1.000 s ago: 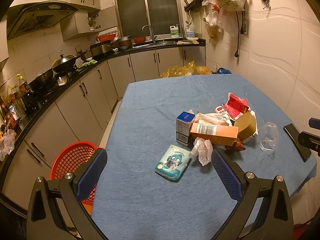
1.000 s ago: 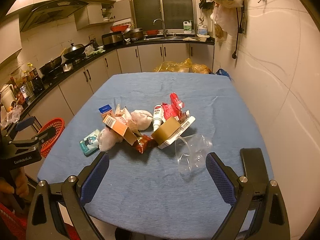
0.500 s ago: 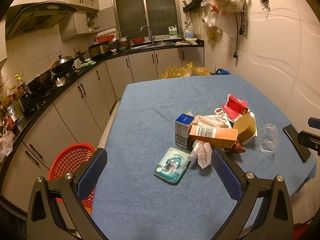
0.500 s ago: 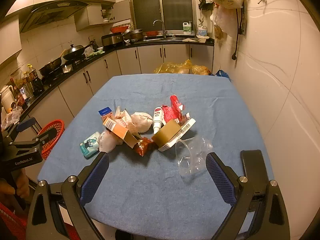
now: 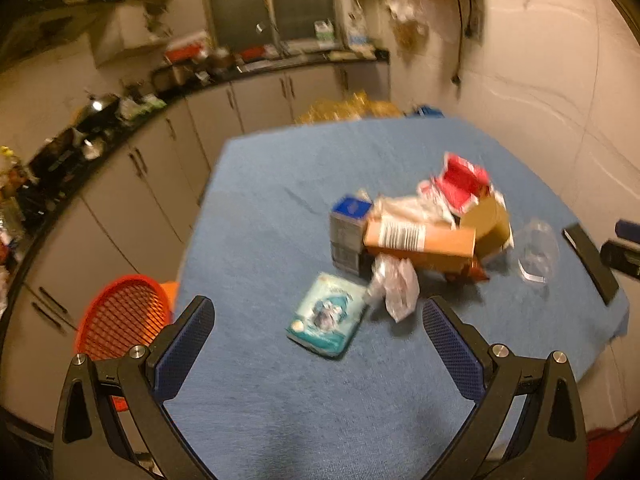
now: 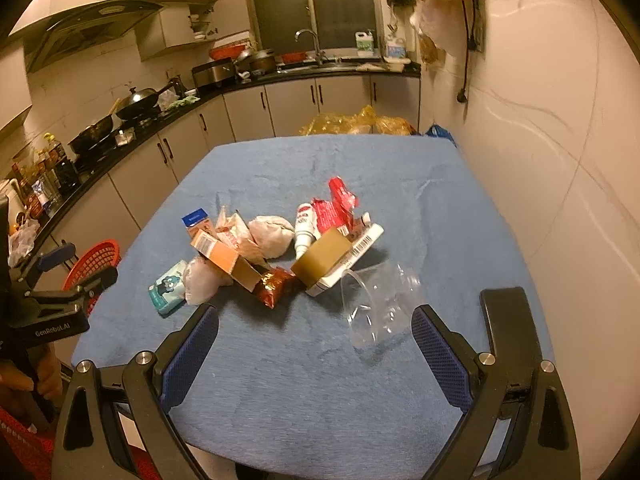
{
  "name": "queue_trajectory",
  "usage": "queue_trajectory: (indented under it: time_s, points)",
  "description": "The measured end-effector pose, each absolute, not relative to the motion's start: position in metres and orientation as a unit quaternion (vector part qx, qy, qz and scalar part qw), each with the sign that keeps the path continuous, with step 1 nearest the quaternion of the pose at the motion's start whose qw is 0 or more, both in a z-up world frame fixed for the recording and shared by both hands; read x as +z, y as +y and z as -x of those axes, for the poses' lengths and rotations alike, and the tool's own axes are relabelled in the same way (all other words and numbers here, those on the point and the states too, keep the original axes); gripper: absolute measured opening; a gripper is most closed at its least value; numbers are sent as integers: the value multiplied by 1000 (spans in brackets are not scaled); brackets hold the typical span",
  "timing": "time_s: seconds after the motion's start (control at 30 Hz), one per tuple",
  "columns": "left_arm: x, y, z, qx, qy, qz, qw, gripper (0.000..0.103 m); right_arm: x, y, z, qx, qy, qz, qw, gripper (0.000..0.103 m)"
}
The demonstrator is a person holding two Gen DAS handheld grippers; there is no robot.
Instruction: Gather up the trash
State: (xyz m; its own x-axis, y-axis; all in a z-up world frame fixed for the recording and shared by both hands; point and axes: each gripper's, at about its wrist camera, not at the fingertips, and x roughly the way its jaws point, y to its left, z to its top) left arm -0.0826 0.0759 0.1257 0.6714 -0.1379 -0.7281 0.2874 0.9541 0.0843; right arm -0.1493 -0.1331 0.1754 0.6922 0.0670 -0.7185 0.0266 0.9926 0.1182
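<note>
Beside the orange box (image 5: pixel 420 242), trash lies heaped mid-tabletop (image 5: pixel 280 380); both jaws gape, holding nothing. Collection hasn't begun: next, the left gripper (image 5: pixel 316 344) likely reaches for the teal packet (image 5: pixel 326 320) just ahead.

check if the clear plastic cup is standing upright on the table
No, the clear plastic cup lies on its side on the blue tablecloth, just ahead of the right hand-held gripper.

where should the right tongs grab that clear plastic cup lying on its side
Grip the clear plastic cup across its thin walls near the open rim, coming down from above and from the near edge of the table. It lies tipped over, apart from the trash pile, directly ahead of the open right tongs, so its round body offers two opposite sides. Squeeze lightly; it looks flimsy.
</note>
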Motion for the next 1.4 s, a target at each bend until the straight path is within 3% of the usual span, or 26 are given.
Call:
queue_trajectory:
  time_s: [0.2, 0.43, 0.7, 0.77, 0.87, 0.93, 1.13, 1.17, 1.23, 1.27, 1.37, 1.4]
  points:
    - [89, 78, 50, -130, 464, -83, 872, 103, 160, -153, 137, -10, 428, -87, 900, 99]
    - [55, 60, 20, -106, 476, -134, 863, 103, 140, -183, 131, -34, 456, -127, 880, 98]
    - [29, 48, -3, -94, 482, -156, 857, 103, 126, -193, 109, -30, 474, -87, 876, 97]
    - [22, 46, -6, -91, 485, -158, 855, 98, 121, -193, 100, -29, 479, -70, 875, 97]
    - [19, 47, -3, -100, 486, -142, 857, 77, 115, -195, 88, -21, 485, -64, 872, 97]
    - [20, 48, 0, -113, 490, -124, 856, 53, 109, -195, 79, -13, 491, -52, 870, 97]
    - [24, 46, 16, -116, 491, -118, 855, 44, 87, -203, 57, -7, 516, -42, 855, 96]
    - [27, 48, 19, -118, 490, -108, 857, 44, 84, -205, 55, -5, 521, -48, 852, 94]
    - [32, 55, 20, -117, 490, -99, 858, 44, 79, -207, 53, 3, 530, -59, 846, 67]
    - [34, 56, 22, -116, 489, -95, 859, 44, 76, -208, 52, 5, 535, -63, 842, 61]
    - [42, 58, 32, -111, 484, -86, 864, 44, 74, -210, 55, 6, 536, -76, 841, 58]
    - [44, 59, 34, -109, 482, -83, 865, 44, 75, -209, 56, 9, 536, -78, 841, 41]
